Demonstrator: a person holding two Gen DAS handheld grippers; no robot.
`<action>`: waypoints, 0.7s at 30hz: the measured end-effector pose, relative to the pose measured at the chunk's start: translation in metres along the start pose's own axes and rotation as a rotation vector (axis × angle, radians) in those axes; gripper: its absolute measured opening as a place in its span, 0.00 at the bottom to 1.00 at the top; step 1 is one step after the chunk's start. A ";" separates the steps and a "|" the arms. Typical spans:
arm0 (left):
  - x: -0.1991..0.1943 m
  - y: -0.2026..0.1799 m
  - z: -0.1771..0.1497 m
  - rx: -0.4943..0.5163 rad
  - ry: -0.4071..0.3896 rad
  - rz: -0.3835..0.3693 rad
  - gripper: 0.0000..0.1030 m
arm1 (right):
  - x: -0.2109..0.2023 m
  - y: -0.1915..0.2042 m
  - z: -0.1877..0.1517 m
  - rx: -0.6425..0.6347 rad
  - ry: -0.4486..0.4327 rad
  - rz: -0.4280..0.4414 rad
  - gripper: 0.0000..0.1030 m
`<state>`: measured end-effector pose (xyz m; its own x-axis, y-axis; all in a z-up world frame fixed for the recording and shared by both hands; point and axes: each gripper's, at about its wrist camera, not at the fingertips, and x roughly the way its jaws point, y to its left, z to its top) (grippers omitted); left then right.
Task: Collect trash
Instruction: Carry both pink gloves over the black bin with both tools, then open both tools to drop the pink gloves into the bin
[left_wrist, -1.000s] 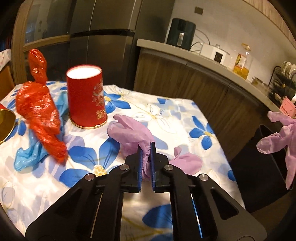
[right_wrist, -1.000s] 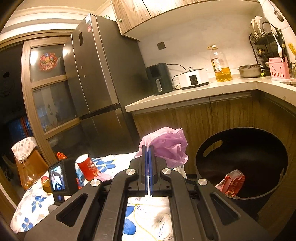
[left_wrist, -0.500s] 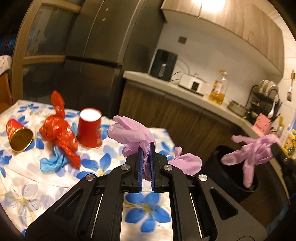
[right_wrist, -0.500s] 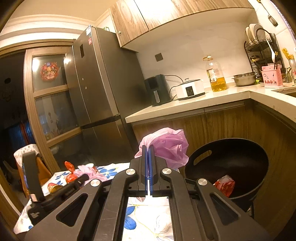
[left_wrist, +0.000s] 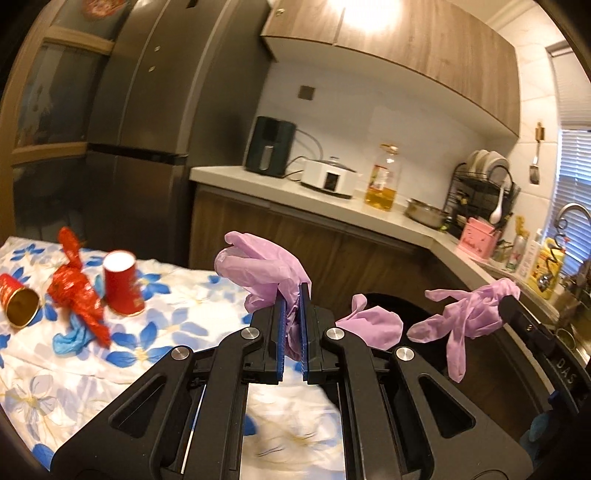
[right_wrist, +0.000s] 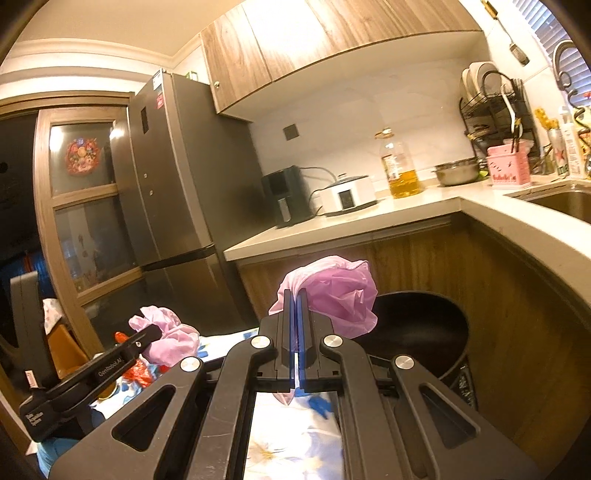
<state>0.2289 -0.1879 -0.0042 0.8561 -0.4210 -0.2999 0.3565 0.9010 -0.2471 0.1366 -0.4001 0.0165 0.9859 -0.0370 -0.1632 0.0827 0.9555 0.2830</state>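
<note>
Over the last second the left gripper (left_wrist: 290, 291), clenched on a purple glove (left_wrist: 258, 267), has lifted it off the flowered surface (left_wrist: 177, 295) and swung toward the black bin (right_wrist: 417, 325), where the right gripper (right_wrist: 296, 297), clamped on its own glove (right_wrist: 340, 291), already hangs by the rim; both look ready to drop. Only the left view shows what remains: two red cups (left_wrist: 122, 288), red wrapper (left_wrist: 79, 295), blue scrap (left_wrist: 70, 338).

Wood cabinets (left_wrist: 424, 40), grey fridge (right_wrist: 173, 177) (warm light).
</note>
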 end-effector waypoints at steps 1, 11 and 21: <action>0.001 -0.005 0.001 0.006 -0.002 -0.007 0.05 | -0.001 -0.004 0.003 0.000 -0.006 -0.008 0.02; 0.023 -0.071 0.008 0.093 -0.006 -0.100 0.05 | -0.002 -0.039 0.016 0.008 -0.019 -0.072 0.02; 0.064 -0.096 0.000 0.119 0.043 -0.175 0.05 | 0.017 -0.067 0.019 0.031 0.009 -0.109 0.02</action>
<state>0.2494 -0.3016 0.0004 0.7615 -0.5738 -0.3016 0.5421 0.8188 -0.1891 0.1508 -0.4707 0.0124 0.9694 -0.1373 -0.2033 0.1940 0.9364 0.2926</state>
